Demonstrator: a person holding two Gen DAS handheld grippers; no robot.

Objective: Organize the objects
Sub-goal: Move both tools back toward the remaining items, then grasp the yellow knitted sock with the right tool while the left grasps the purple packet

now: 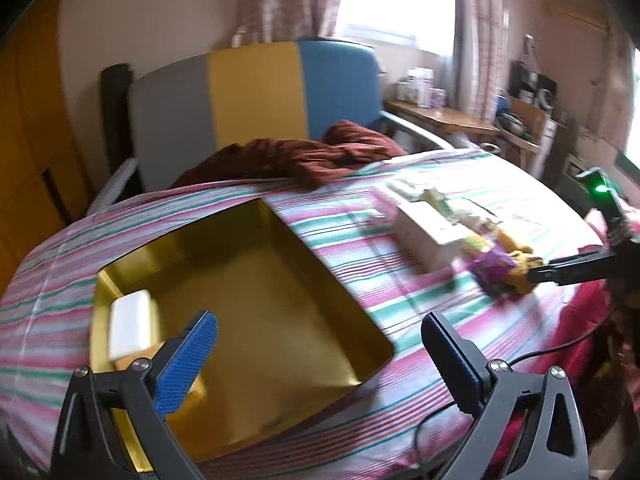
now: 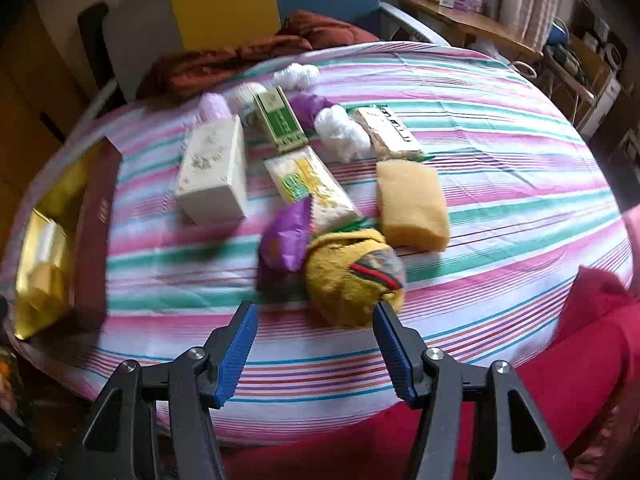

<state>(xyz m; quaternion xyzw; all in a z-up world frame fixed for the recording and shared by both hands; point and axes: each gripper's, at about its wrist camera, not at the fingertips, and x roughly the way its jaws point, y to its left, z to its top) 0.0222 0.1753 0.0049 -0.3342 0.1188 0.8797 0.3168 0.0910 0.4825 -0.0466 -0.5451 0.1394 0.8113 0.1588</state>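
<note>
Right now both grippers hang over a striped sheet [image 2: 500, 160] in pink, green & white, spread on a bed. The left gripper [image 1: 320, 344] is w/ its blue-padded fingers [image 1: 188, 360] spread wide apart, nothing between them, poised above a gold-lined box [image 1: 260, 300] that lies open on the sheet. Inside that box, at its left end, sits a white bar [image 1: 130, 326], w/ a blurry yellowish item just below it that I can't make out.

The right gripper [image 2: 316, 344] points steeply down at the pile of stuff on the sheet; its fingers are parted, not gripping anything, bare striped cloth between the pads. The tip of its right finger sits at the lower edge of a yellow knitted ball [image 2: 348, 280] w/ a red-green stripe; touching or not, can't tell. Just left of the ball, touching it, is a purple wrapper [image 2: 288, 240]. Beyond those: a yellow-green packet [image 2: 308, 184], a tan sponge block [image 2: 412, 204] to the right, a white carton [image 2: 214, 168] to the left, a green box [image 2: 280, 122] farther back, white wads [image 2: 340, 132] beside it, plus a flat brownish pack [image 2: 392, 134].

From the right wrist view the box shows at the far left, dark red outside, well apart from the pile. A rust-brown blanket [image 1: 304, 156] is bunched at the head of the bed, against a grey-yellow-blue headboard [image 1: 256, 92].
</note>
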